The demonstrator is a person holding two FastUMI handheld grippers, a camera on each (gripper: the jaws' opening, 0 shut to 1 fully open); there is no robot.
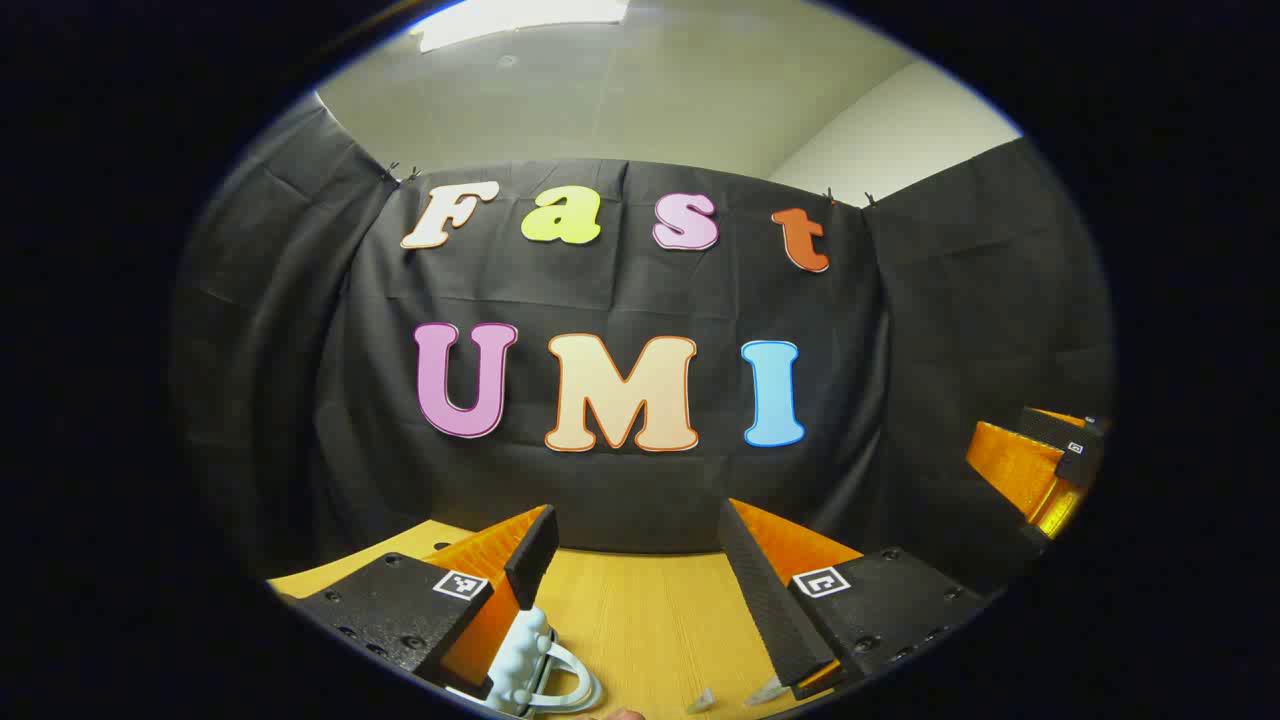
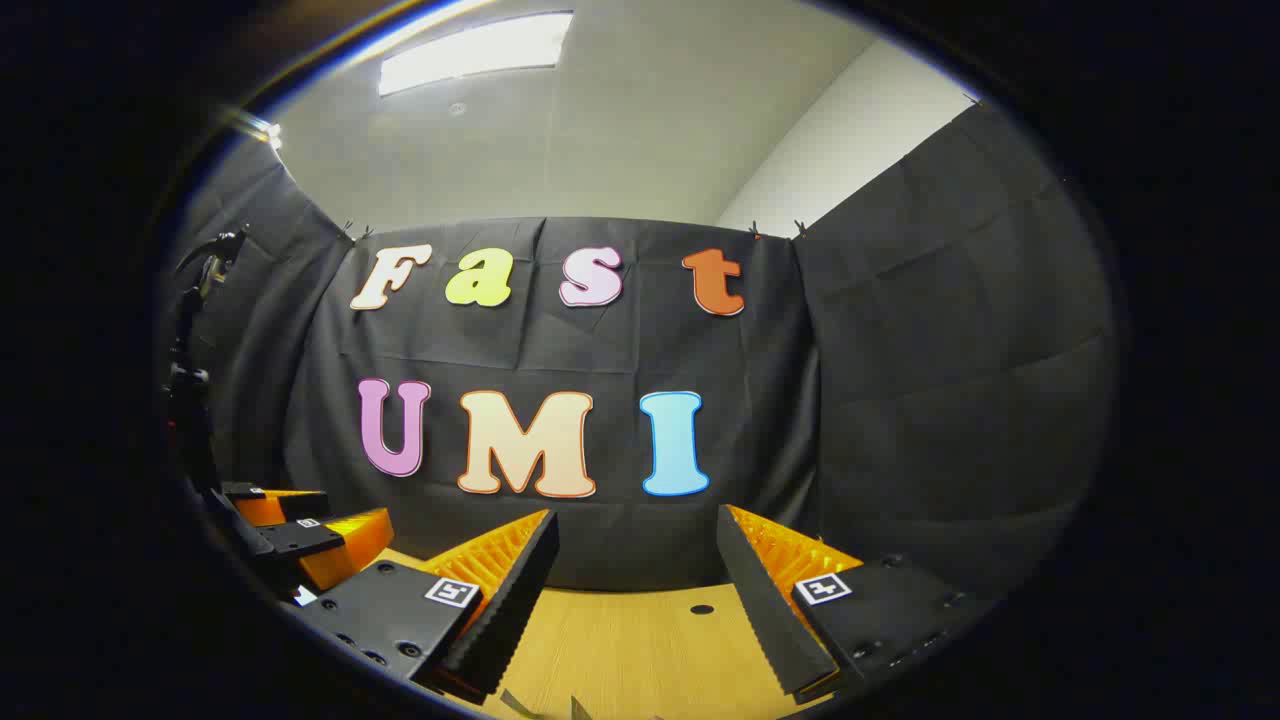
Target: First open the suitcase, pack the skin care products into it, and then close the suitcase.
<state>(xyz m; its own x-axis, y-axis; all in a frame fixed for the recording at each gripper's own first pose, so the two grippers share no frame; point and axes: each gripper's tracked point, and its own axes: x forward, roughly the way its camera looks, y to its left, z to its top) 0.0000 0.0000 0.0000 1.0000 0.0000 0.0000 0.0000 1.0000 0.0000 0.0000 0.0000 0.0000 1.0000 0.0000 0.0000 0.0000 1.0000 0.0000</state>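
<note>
At the near edge of the left gripper view, a pale blue and white object (image 1: 530,672) with a knobbly top and a looped handle lies on the wooden table (image 1: 640,610). It sits just beside the left finger, low in the picture; it may be one of the skin care products, though too little of it is in view to be sure. Two small clear pieces (image 1: 735,695) lie on the table to its right, near the right finger.

The left gripper (image 1: 640,590) hangs above the table with its jaws wide apart and nothing between them. The right gripper (image 1: 1040,465) is seen at the right edge of this view, well apart from it.

In the right gripper view, the right gripper (image 2: 640,600) also stands spread open over the bare table (image 2: 640,650), holding nothing. The left gripper (image 2: 300,535) appears at the left, near the table edge, with a dark stand (image 2: 195,350) rising behind it.
</note>
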